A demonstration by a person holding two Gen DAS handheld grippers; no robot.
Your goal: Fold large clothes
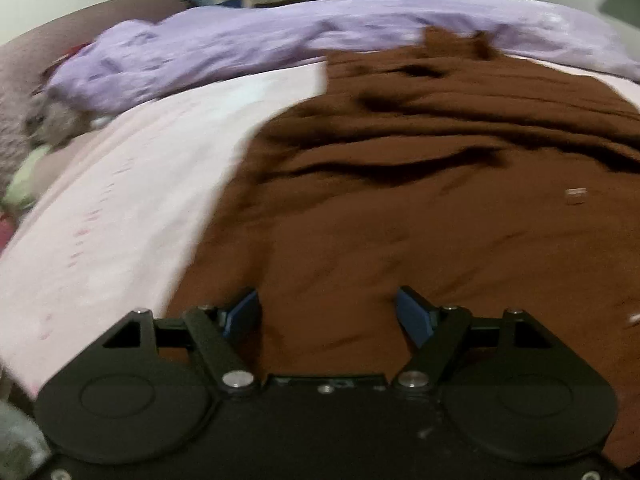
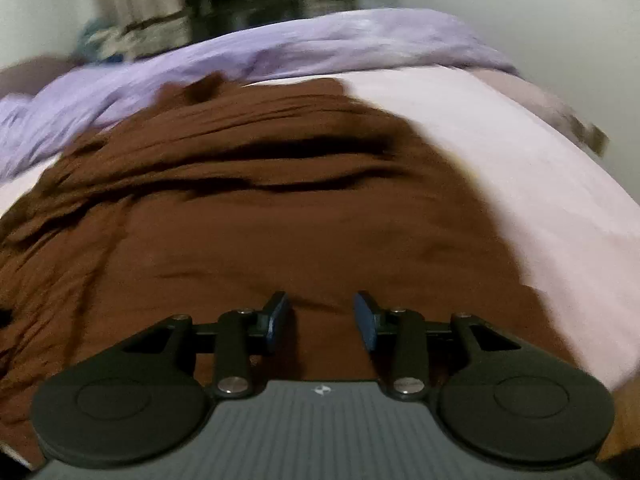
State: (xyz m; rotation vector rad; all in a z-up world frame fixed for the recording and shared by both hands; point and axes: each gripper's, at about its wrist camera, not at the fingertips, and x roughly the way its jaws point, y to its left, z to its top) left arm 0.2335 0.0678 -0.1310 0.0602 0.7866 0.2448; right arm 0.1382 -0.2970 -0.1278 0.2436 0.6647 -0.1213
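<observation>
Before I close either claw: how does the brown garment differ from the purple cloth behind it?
The brown garment is dark rust-brown and lies nearest, under both open claws, left and right; the purple cloth is pale lilac and lies beyond it. The brown garment is spread fairly wide, with long creases across its far half; the purple cloth is bunched into a rumpled band. Both rest on the pink sheet, and neither is gripped.
</observation>
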